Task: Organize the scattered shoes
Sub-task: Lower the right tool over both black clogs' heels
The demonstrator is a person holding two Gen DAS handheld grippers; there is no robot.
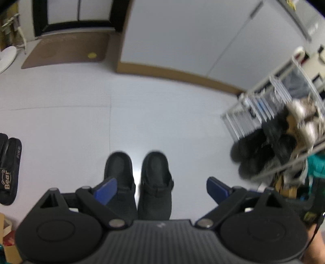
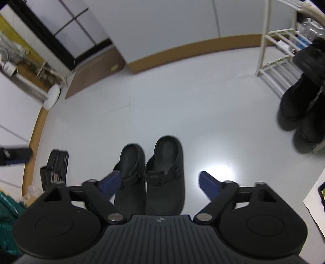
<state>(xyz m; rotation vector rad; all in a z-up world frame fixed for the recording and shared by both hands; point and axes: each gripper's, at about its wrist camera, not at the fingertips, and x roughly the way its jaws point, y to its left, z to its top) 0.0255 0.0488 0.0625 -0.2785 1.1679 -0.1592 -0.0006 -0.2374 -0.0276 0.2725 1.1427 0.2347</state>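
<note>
Black clogs (image 2: 152, 176) sat paired on the near floor (image 2: 182, 105) under both wide-open, empty tools, left (image 1: 160, 188) and right (image 2: 160, 182), which risked pinching both shoes or knocking one askew.

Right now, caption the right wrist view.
Open right gripper above black clogs on a white floor.

A brown mat (image 1: 65, 50) lies far left on the pale floor (image 1: 162, 113) before a dark-framed door (image 1: 77, 14), a white wall (image 1: 182, 34) with brown skirting (image 1: 172, 74) runs far right, and a white round fan base (image 2: 52, 97) stands left.
</note>
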